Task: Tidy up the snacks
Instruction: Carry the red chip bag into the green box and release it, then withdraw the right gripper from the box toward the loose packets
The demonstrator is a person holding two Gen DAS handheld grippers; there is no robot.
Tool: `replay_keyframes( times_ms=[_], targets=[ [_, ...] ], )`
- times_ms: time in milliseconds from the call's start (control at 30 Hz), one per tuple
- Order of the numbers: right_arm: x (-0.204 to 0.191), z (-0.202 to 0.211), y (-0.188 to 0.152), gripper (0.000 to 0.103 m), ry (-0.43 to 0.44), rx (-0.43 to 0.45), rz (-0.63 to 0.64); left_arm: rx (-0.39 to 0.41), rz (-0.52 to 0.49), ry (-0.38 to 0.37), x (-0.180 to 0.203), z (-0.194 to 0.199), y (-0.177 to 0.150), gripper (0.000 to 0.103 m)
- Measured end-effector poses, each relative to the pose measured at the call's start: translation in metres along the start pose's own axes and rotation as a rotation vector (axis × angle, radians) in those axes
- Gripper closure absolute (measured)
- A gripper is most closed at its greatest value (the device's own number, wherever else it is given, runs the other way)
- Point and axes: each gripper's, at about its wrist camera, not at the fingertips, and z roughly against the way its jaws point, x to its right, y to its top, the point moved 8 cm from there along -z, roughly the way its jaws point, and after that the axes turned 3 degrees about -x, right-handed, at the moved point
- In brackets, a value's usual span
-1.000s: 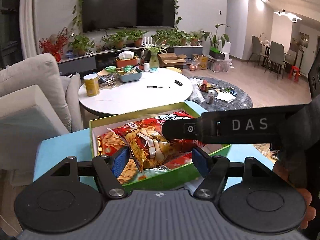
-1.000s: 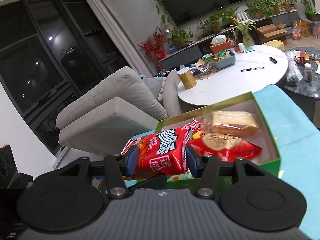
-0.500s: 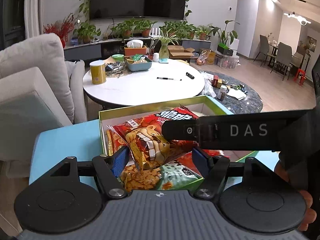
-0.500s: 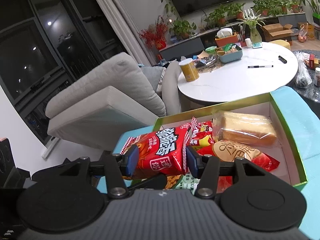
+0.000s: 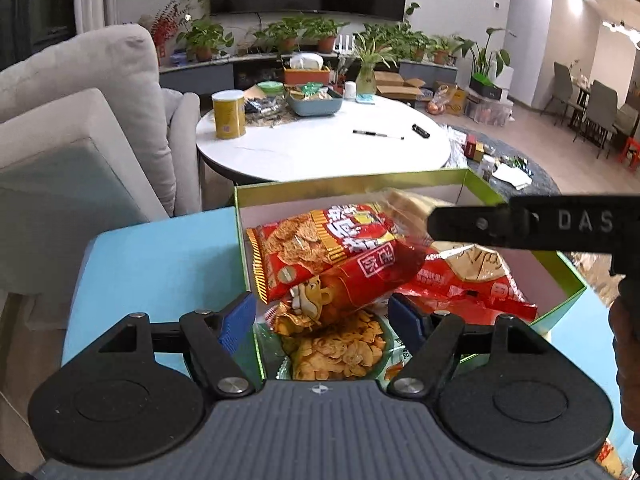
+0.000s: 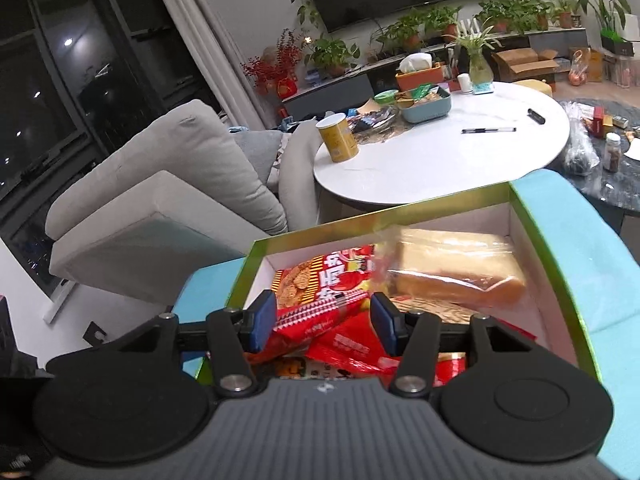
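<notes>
A green box (image 5: 352,190) with a white inside sits on a light blue surface (image 5: 160,256) and holds several snack bags. A red cracker bag (image 5: 332,248) lies on top at the box's left; it also shows in the right wrist view (image 6: 316,292). My right gripper (image 6: 323,318) is open with this bag's end between its blue pads, not pinched. A clear bread pack (image 6: 456,268) lies at the back right. My left gripper (image 5: 323,316) is open above a green chip bag (image 5: 336,344) at the box's near edge. The right gripper's finger (image 5: 520,228) crosses the left wrist view.
A white round table (image 5: 320,148) stands behind the box with a yellow can (image 5: 229,114), a pen (image 5: 378,133) and a blue tray (image 5: 314,104). A grey sofa (image 5: 80,120) is at the left. A dark low table (image 6: 608,152) with clutter is at the right.
The right gripper has opened and let go of the red cracker bag, which now lies in the box. Both grippers have moved lower and closer to the box.
</notes>
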Motion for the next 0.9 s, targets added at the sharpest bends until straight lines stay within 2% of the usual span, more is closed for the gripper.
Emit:
replay_keyframes(
  times_ms=[100,467,667,900],
  targets=[
    [0.001,0.009,-0.001,0.048,-0.001,0.007,-0.005,0.026,-0.002,0.009,0.000,0.012,0.002,0.028],
    [-0.010,0.047,-0.007,0.046,0.019,0.040,0.012,0.062,-0.014,0.012,0.013,0.049,-0.004,0.024],
    [-0.013,0.075,-0.020,0.044,0.021,0.054,0.024,0.071,-0.008,0.007,0.015,0.073,-0.023,0.023],
    [-0.014,0.096,-0.041,0.044,0.018,0.043,0.036,0.044,0.006,0.004,0.016,0.093,-0.056,0.023]
  ],
)
